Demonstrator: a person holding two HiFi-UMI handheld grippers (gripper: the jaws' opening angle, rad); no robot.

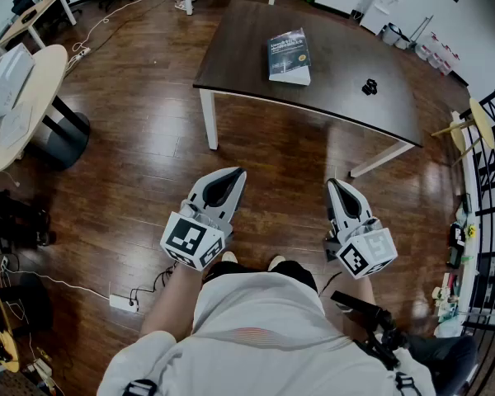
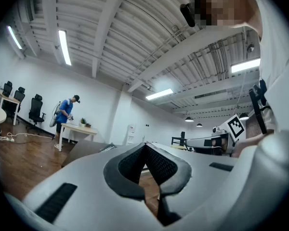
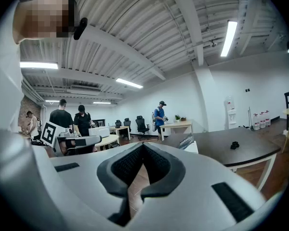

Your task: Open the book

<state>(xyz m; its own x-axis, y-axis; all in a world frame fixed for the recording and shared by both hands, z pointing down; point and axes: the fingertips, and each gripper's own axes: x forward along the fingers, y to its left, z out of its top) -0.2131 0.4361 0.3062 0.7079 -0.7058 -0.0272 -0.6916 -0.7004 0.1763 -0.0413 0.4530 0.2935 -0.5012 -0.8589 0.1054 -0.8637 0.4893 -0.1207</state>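
1. Cannot read the cover print on the book (image 1: pixel 289 56) from the head view: too small. Cannot tell which long side carries the spine.
2. In the left gripper view, only a thin dark sliver of it past the gripper's own grey body. In the right gripper view, one corner with its pale page block, the rest cut off by the shell.
3. Found closed and flat, cover up, on the dark surface (image 1: pixel 247 48), left of its middle and well apart from both grippers.
4. Long axis running away from the person, tipped slightly, with the pale page edge at the near short end.
5. To its right on the same surface, a small black object (image 1: pixel 370 87), apart from it with dark top between them.
6. Clenched tip to tip and grasping nothing: fingers of the left gripper (image 1: pixel 238 172). Likewise pressed together with nothing between: fingers of the right gripper (image 1: pixel 333 183).
7. Both held side by side over the wooden floor (image 1: pixel 148 180), close in front of the person, pointing toward the surface's near edge. Open floor between them and the white legs (image 1: pixel 209 122).
8. Off to the left, a round pale table (image 1: pixel 33 106). Near the person's left side, a power strip (image 1: pixel 122 303) and cables on the floor.
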